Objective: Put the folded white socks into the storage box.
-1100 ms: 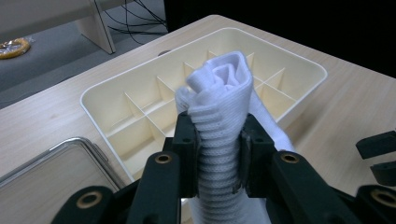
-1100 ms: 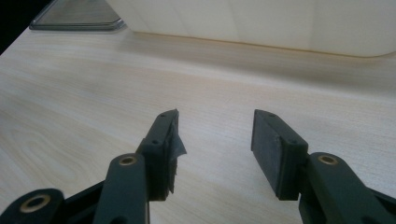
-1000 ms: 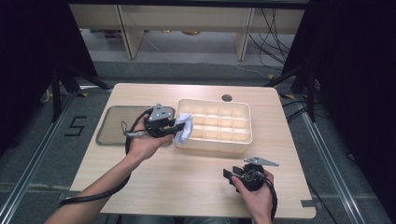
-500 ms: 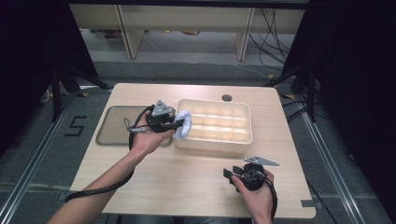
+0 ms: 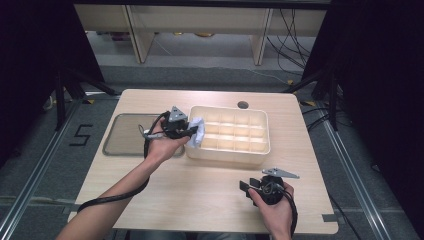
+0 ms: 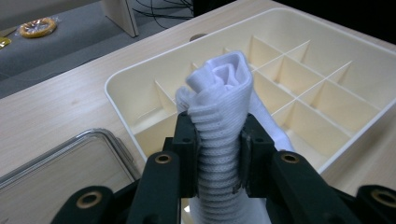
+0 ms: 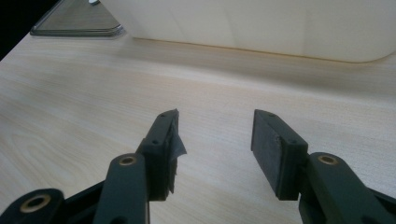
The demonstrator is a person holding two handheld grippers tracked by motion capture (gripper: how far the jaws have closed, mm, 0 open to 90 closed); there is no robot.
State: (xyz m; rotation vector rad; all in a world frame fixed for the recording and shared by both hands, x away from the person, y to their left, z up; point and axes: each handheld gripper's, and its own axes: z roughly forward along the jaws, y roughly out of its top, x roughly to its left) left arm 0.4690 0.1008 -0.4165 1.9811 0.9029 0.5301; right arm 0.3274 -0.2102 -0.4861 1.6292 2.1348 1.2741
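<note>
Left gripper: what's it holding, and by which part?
The left gripper is shut on a rolled white sock, pinched across its middle, the rolled end sticking out above the divided box.

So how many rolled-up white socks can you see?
1. The rolled white knitted sock is clamped between the left gripper's jaws, above the left end of the cream plastic divided box. Others may be hidden.

A light wooden table (image 5: 200, 195) carries a cream divided organizer box (image 5: 231, 151) and, just left of it, a clear shallow tray (image 5: 120, 142)
</note>
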